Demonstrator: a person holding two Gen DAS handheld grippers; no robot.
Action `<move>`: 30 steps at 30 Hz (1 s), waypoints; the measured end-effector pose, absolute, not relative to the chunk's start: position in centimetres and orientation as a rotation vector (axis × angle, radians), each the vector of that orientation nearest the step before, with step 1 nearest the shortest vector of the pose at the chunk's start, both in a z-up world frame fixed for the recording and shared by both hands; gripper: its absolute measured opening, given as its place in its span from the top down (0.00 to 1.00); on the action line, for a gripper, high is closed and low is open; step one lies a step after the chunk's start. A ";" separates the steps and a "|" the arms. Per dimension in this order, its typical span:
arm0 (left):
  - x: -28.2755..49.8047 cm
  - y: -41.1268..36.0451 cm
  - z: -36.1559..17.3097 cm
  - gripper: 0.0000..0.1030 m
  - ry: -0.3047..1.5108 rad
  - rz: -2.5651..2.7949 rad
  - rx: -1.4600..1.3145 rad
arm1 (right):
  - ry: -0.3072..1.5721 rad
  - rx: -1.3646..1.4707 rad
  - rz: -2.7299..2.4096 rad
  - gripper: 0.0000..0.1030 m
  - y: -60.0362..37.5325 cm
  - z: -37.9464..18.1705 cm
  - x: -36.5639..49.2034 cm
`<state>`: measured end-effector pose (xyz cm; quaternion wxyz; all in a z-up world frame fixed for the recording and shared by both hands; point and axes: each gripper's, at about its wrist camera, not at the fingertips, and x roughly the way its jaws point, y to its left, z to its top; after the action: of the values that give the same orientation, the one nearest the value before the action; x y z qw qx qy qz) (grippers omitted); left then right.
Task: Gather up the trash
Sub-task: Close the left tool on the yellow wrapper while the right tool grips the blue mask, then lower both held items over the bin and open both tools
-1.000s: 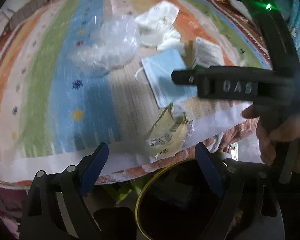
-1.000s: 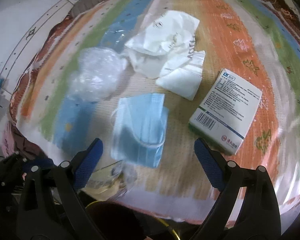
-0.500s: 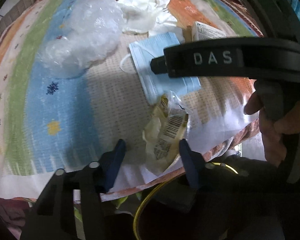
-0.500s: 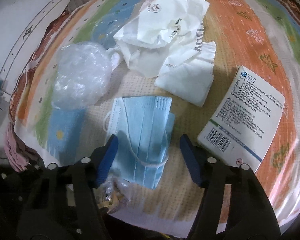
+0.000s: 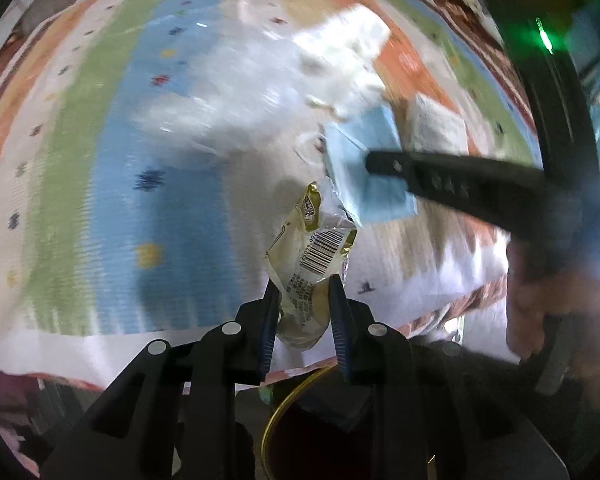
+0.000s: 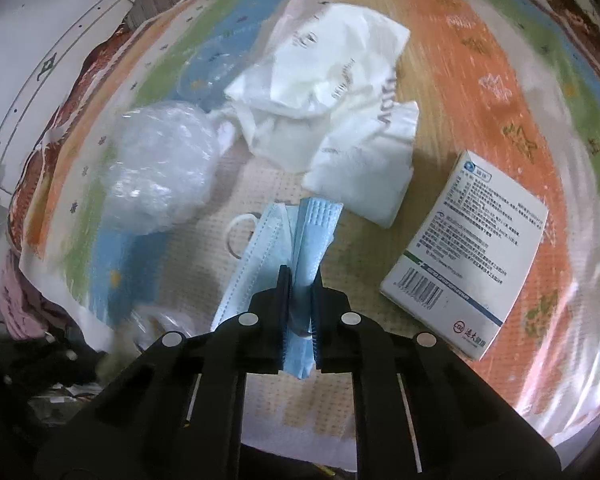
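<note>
My left gripper is closing on a crumpled yellow snack wrapper with a barcode; its pads press the wrapper's lower part near the table's front edge. My right gripper is closing on a blue face mask, which bunches up between the pads. In the left wrist view the same blue mask lies under the right gripper's black finger. A clear plastic bag, a crumpled white bag and a white medicine box lie on the striped tablecloth.
A dark bin with a yellow rim stands below the table's front edge. A person's hand holds the right gripper's handle at the right. The cloth hangs over the table edge.
Both grippers went from wide open to closed: the left moved in and clamped the yellow wrapper, the right clamped the blue mask, which folded up between its pads.
</note>
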<state>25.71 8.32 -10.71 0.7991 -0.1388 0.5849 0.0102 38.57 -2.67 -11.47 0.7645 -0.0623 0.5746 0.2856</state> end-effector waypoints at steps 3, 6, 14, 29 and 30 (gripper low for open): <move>24.9 10.0 -9.7 0.77 1.247 0.071 -0.356 | 1.223 -0.141 0.624 0.93 -2.3 -10.2 37.4; 24.5 10.3 -8.2 0.77 1.221 0.077 -0.379 | 1.186 -0.154 0.634 0.93 -2.6 -8.5 35.7; 21.7 10.2 -2.7 0.77 1.096 0.029 -0.520 | 1.125 -0.203 0.643 0.93 -2.9 -4.3 31.7; 16.2 7.7 -1.5 0.77 1.029 -0.065 -0.595 | 0.996 -0.209 0.754 0.93 -8.9 0.1 22.8; 15.7 7.3 -1.4 0.77 1.021 -0.073 -0.596 | 0.985 -0.203 0.769 0.93 -9.4 0.5 21.9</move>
<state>15.69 7.35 -1.41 0.8296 -0.2809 0.4813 -0.0345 21.95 -9.40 0.47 0.8061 -0.0948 0.4604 0.3595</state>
